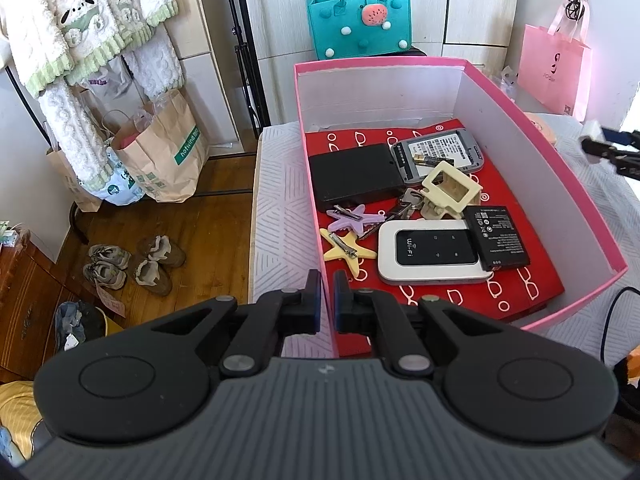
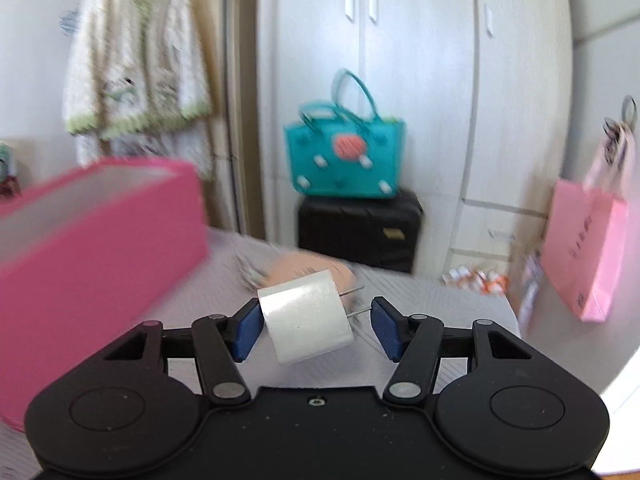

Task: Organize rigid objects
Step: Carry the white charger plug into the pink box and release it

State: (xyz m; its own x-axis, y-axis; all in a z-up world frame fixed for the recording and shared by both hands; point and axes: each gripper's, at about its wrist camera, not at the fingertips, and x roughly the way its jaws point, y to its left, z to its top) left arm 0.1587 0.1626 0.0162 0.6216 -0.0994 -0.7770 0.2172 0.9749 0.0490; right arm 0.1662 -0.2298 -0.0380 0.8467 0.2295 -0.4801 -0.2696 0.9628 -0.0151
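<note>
White plug adapter [image 2: 306,316] tilted in right hand-held gripper [image 2: 316,326], clamped — left hand-held gripper [image 1: 327,300] closed, empty, angled down over pink box [image 1: 540,152]

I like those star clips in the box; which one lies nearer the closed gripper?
The yellow star clip. It lies closest to the left hand-held gripper, while the purple star clip sits just beyond it, toward the keys.

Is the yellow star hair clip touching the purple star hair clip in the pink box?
Apart. The left wrist view shows red liner between the yellow star clip and the purple star clip.
</note>
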